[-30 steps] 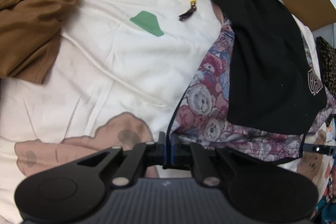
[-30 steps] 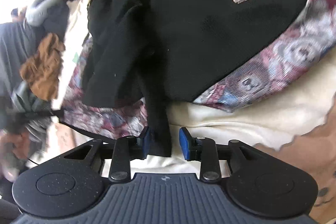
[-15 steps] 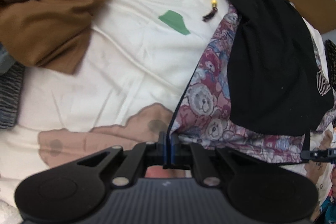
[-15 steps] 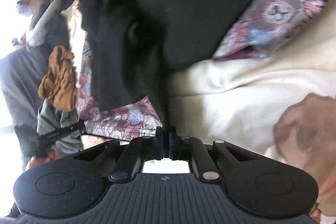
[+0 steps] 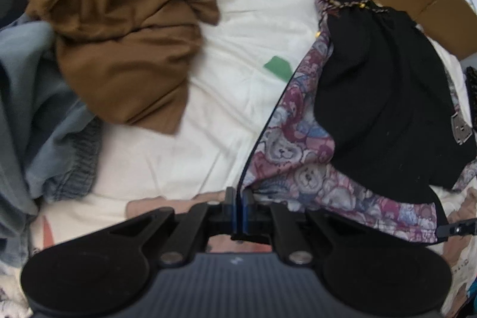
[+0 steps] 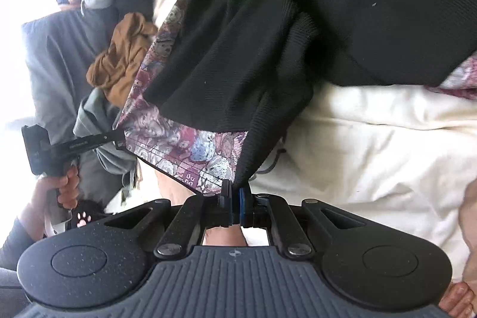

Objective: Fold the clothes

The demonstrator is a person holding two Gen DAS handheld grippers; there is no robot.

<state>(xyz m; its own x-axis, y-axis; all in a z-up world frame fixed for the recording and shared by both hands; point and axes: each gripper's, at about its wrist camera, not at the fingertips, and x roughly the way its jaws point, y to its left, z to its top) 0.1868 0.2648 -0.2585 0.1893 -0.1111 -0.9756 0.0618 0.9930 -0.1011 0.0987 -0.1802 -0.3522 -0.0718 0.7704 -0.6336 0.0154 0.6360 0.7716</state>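
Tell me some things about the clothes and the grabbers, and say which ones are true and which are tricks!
1. The left gripper is shut on the teddy-bear cloth. True.
2. The right gripper is wide open and empty. False: its fingers pinch the black garment.
3. The brown garment is neatly folded. False: it lies crumpled.
4. The black garment lies on top of the teddy-bear cloth. True.
5. A green patch shows on the white sheet. True.

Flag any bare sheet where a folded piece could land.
One clear patch: the cream sheet between the brown garment and the bear-print garment, around the green tag. Crowded: denim piled at left, black top over the print at right.
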